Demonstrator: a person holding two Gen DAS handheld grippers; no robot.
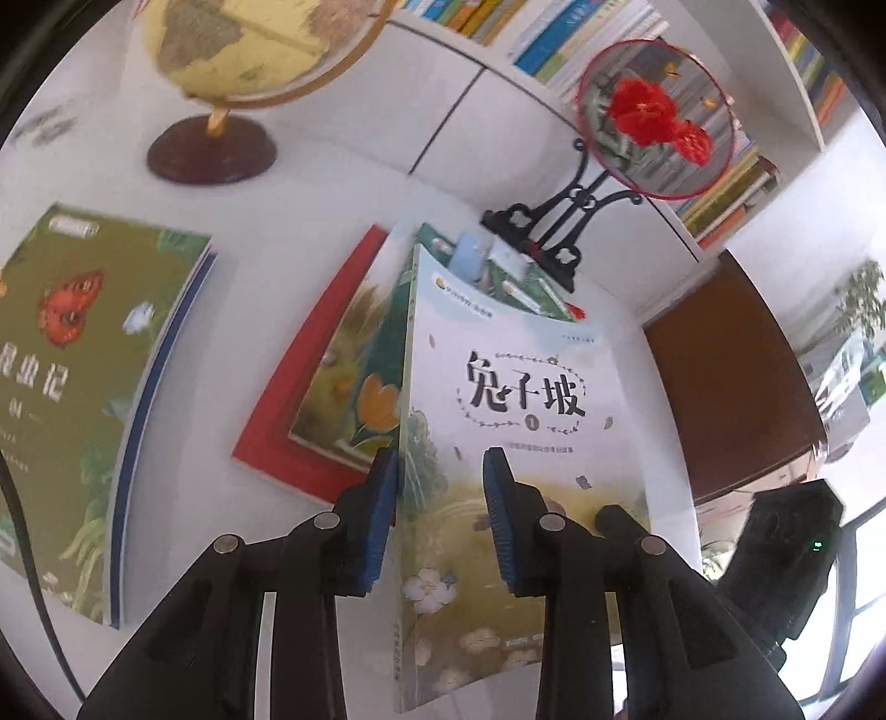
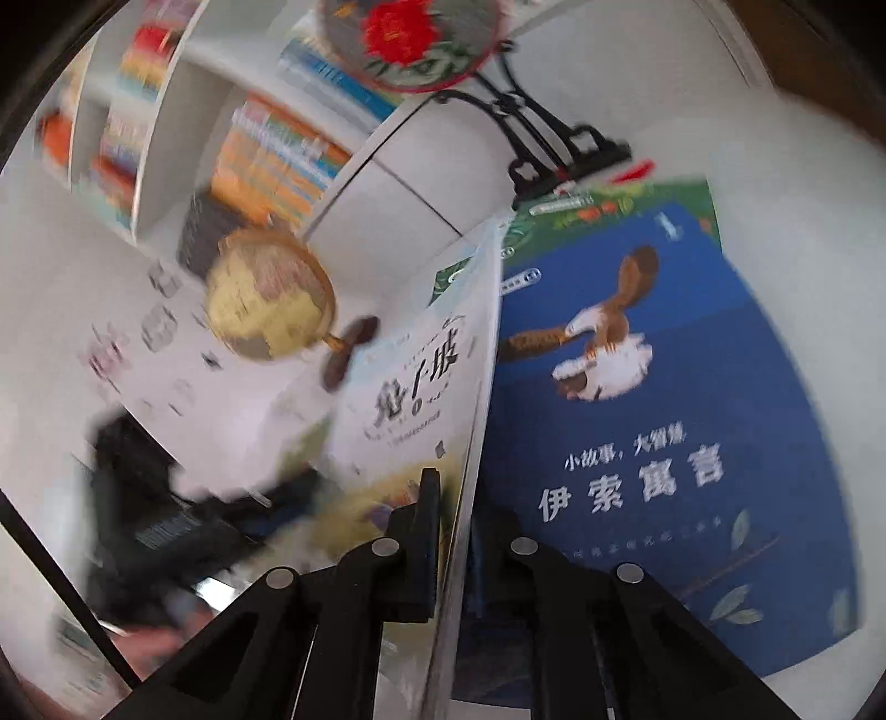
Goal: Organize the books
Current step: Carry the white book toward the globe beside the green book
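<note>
Books (image 1: 554,61) stand packed along the white shelf (image 1: 487,61) compartments.

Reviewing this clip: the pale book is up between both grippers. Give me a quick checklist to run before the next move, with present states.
1. Right gripper shut on the pale book: ok, clamped on its edge.
2. Left gripper gripping the book's spine: not ok, a gap shows beside one pad.
3. Book lifted off the blue book: ok.
4. Fan stand clear of the book's far end: cannot tell.
5. Globe out of the way: ok.
6. Red book flat: ok.
</note>
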